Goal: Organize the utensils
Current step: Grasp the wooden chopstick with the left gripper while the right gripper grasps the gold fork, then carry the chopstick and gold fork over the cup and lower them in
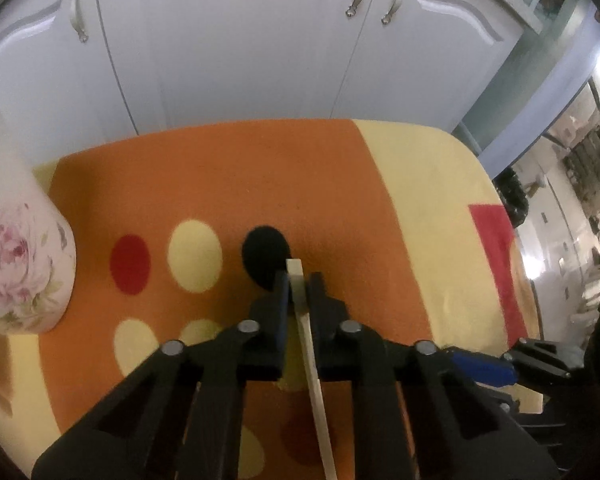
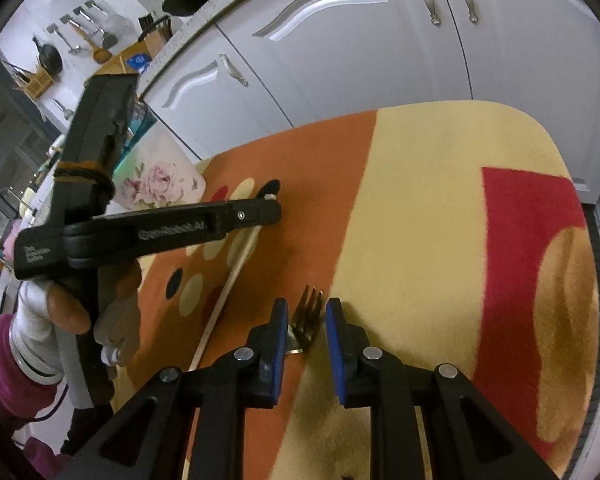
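Left gripper: closed tight on a pale chopstick, pinched near its upper end; the stick's tip pokes just past the fingertips.
Chopstick: slants down and back from the left gripper towards the rug, seen in the right wrist view as a long pale line under the gripper body.
Right gripper: jaws parted with a clear gap, holding nothing.
Fork: lies on the rug between the right gripper's blue-padded fingers, tines pointing away from the camera; whether the pads touch it I cannot tell.
Rug: orange, yellow and red with spots, spread in front of white cupboard doors.
Floral container: stands on the rug's left edge, well apart from the fork.
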Demonstrator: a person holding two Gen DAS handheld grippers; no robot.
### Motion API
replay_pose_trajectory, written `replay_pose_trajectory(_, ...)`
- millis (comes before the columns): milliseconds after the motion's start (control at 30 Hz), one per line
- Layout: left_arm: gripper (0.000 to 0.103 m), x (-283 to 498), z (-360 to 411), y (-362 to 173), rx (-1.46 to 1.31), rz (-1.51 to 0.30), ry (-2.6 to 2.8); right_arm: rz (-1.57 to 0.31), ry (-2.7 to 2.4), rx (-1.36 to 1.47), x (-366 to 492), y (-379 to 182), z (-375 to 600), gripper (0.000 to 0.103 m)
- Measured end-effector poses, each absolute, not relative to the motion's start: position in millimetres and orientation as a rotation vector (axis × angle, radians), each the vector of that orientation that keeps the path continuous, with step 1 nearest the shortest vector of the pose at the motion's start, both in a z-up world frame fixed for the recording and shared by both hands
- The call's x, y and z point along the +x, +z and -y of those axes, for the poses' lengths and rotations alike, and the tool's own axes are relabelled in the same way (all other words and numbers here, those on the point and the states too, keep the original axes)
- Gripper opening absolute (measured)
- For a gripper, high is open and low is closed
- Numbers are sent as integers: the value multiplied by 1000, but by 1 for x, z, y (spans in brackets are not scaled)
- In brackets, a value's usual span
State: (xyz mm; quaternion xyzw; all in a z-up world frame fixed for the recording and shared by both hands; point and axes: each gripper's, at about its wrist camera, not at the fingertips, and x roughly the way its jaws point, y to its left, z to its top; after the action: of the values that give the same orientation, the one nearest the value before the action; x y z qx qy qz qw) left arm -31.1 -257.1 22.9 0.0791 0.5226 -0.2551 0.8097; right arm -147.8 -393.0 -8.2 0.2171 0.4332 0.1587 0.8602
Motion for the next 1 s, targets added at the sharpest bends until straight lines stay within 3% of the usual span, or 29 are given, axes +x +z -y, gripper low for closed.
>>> replay_pose_trajectory(33, 5, -31, 253, 24, 154, -1125, -550, -906, 333, 441, -148, -8, 391, 18)
replay_pose_trajectory(100, 5, -32, 246, 27, 138, -1122, -552, -910, 325, 412, -148, -7, 387, 6)
replay_pose_trajectory(167, 5, -35, 237, 33, 121, -1107, -556, -906, 329, 406, -149, -4, 383, 4)
replay_pose_trajectory(1000, 5, -80, 127, 182, -147, -808, -604, -659, 393, 261, -166, 129, 334, 2)
